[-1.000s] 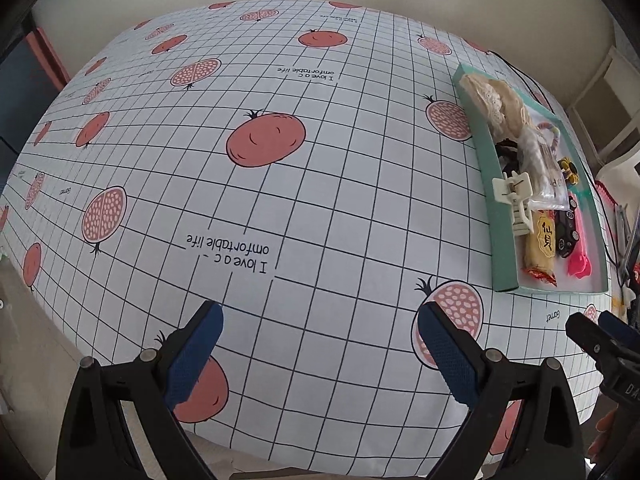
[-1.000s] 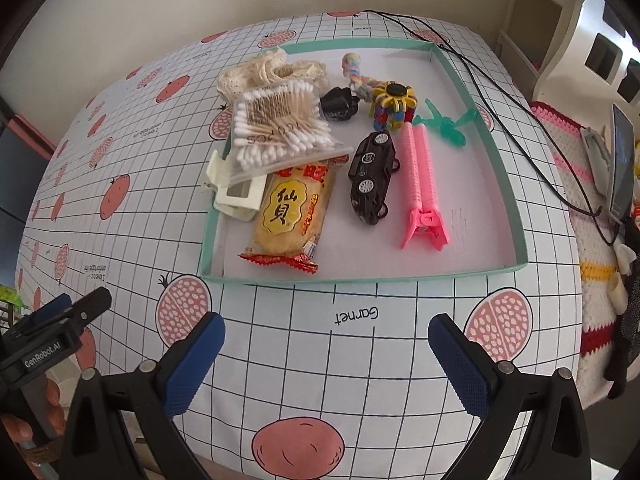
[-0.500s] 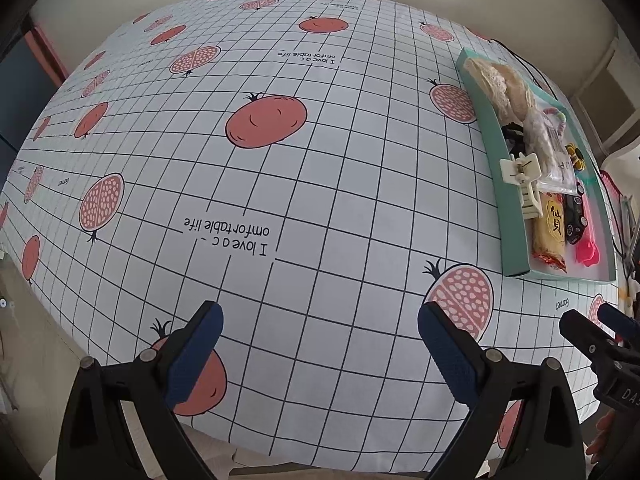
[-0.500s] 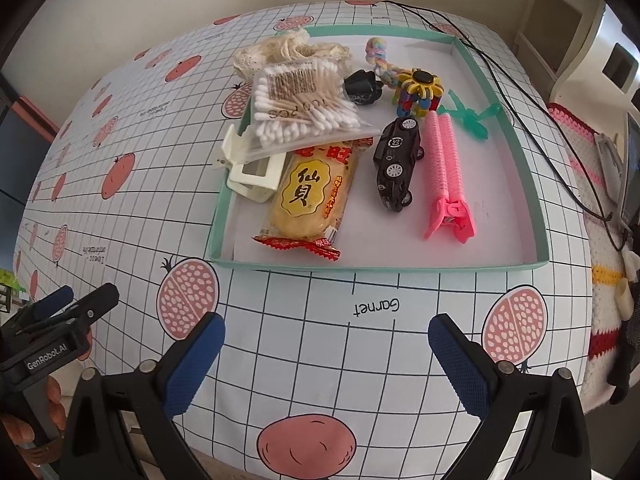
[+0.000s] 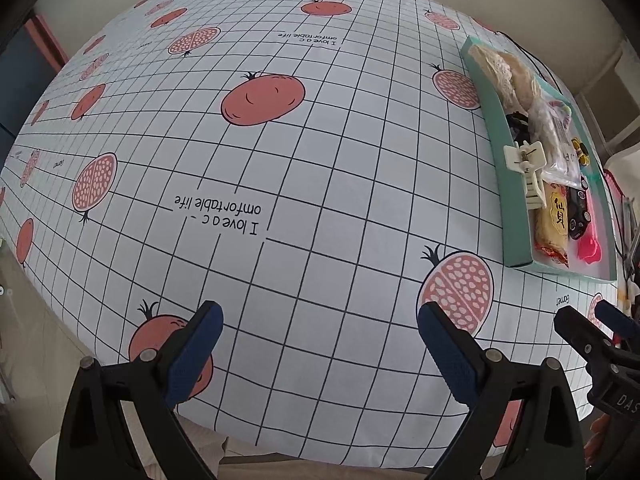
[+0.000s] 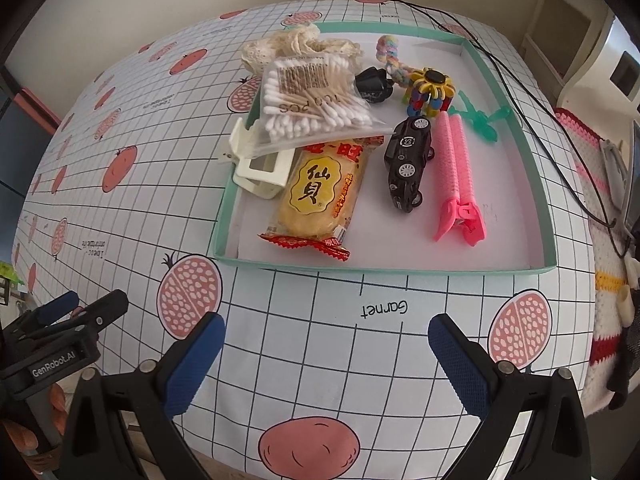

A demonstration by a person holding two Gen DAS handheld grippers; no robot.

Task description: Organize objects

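Objects for sorting lay together in a shallow teal tray (image 6: 532,164), ahead of the right gripper (image 6: 326,344). That gripper's blue fingers (image 6: 196,356) stood wide apart and held nothing, above the checked tablecloth (image 6: 320,320) just before the tray's near wall. The left gripper (image 5: 318,338) also had its fingers spread with nothing between them, over a bare part of the cloth, well apart from the tray at its right. Inside the tray, a yellow snack packet (image 6: 320,196) lay near the front, with a bag of cotton swabs (image 6: 312,100) partly on top of it. A white hair clip (image 6: 260,164) leaned over the left wall. Right of the packet stood a black toy car (image 6: 408,160), then a pink clip (image 6: 458,176) beside it.
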